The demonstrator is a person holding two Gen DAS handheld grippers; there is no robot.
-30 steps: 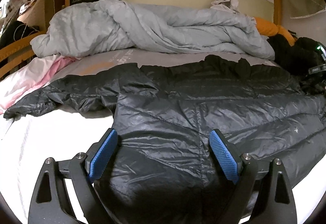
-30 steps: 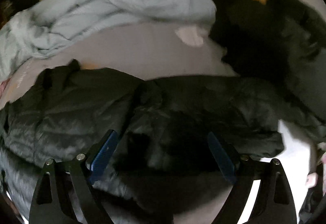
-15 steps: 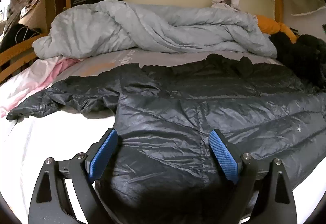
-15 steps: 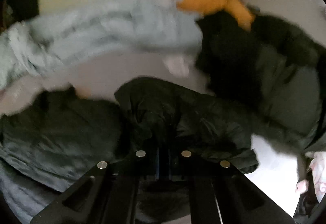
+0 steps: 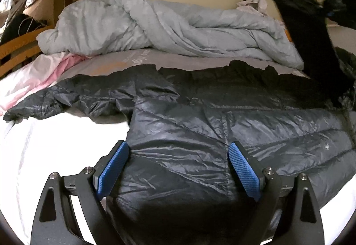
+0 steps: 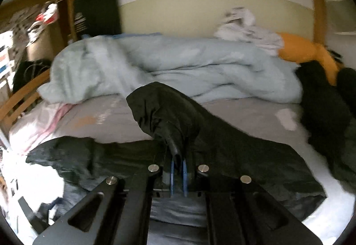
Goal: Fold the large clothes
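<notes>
A black puffer jacket lies spread flat across the bed, its left sleeve stretched out to the left. My left gripper is open and hovers just above the jacket's lower body. My right gripper is shut on the jacket's right sleeve and holds it lifted above the jacket. In the left wrist view the raised sleeve hangs at the upper right, with the right gripper above it.
A crumpled light blue duvet lies along the back of the bed. Pink and white bedding lies at the left by the wooden rail. An orange pillow and dark clothes sit at the right.
My right gripper closed on the right sleeve and lifted it up off the bed. My left gripper has stayed open over the jacket's body.
</notes>
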